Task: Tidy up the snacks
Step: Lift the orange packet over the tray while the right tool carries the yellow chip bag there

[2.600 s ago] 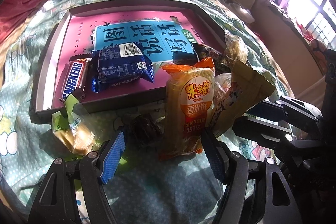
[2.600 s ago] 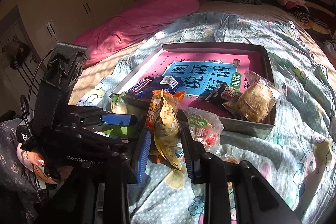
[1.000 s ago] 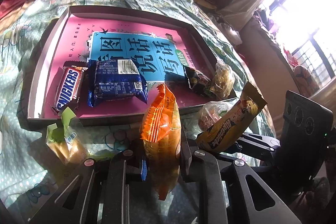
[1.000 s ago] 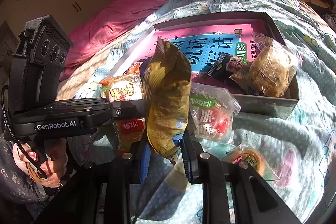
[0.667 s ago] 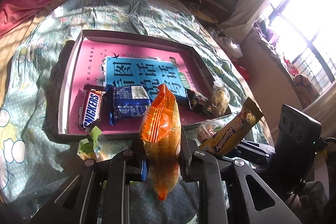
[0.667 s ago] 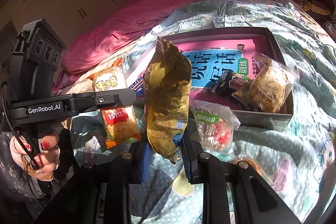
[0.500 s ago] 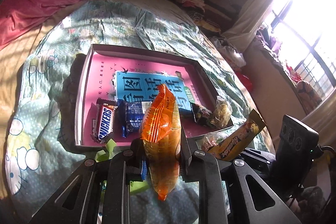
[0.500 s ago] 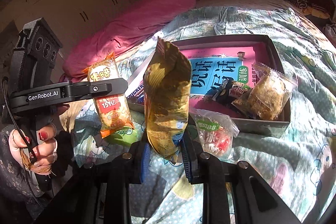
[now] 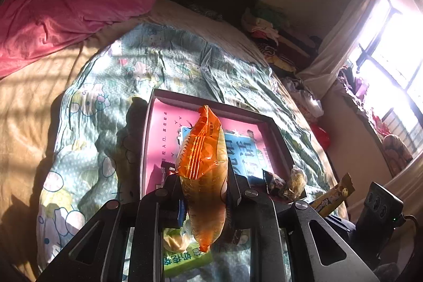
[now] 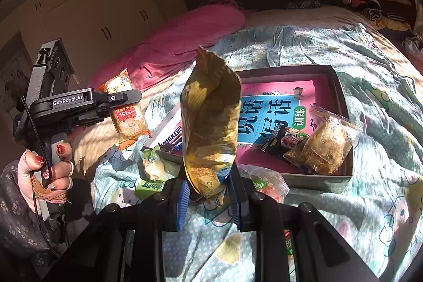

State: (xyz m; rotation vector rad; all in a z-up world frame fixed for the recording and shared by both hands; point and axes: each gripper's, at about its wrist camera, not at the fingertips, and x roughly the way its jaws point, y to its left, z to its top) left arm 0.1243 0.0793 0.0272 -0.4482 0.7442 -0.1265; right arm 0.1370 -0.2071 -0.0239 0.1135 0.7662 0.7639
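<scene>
Halfway: left hand-held gripper [image 9: 205,202] clamping orange packet [image 9: 205,171], right hand-held gripper [image 10: 208,192] clamping yellow bag [image 10: 210,123] (both aloft); several snacks already in tray [image 10: 341,94], others loose on bed [image 10: 383,123].

"GenRobot.AI" on left claw [image 10: 124,99]; perhaps "SNICKERS" bar [image 10: 171,138]

The left gripper [image 9: 205,198] is raised above the bed, its jaws pressed together on an orange snack packet [image 9: 203,173] that stands upright between them. A hand with red-painted nails [image 10: 46,171] grips its handle. The right gripper [image 10: 208,192], just beside it, has its jaws clamped on the lower end of a yellow snack bag [image 10: 210,123], also upright.
</scene>
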